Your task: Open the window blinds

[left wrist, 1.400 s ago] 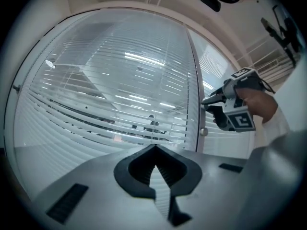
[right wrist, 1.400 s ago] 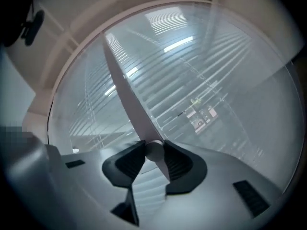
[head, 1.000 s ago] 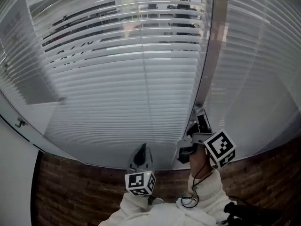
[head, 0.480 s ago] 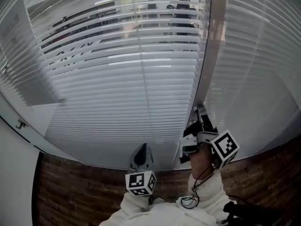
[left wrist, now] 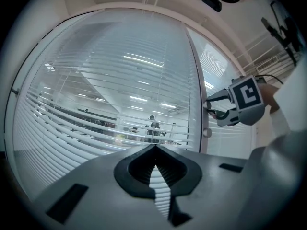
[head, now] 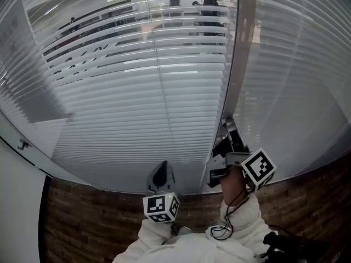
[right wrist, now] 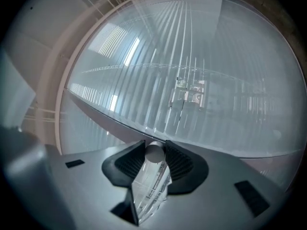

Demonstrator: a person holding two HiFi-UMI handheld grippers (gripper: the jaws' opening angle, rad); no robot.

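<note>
Twisting the wand [right wrist: 151,186] steadily, without pulling, seems best: right tool [right wrist: 154,151] is clamped on it; left tool [left wrist: 155,153] sits together, empty; blinds [head: 137,108] half-tilted.

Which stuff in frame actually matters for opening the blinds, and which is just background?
In play:
blinds
clear tilt wand
right tongs, shut on the wand

Just there:
left tongs, shut, nothing in them
brick wall under the window
person beyond the glass
</note>
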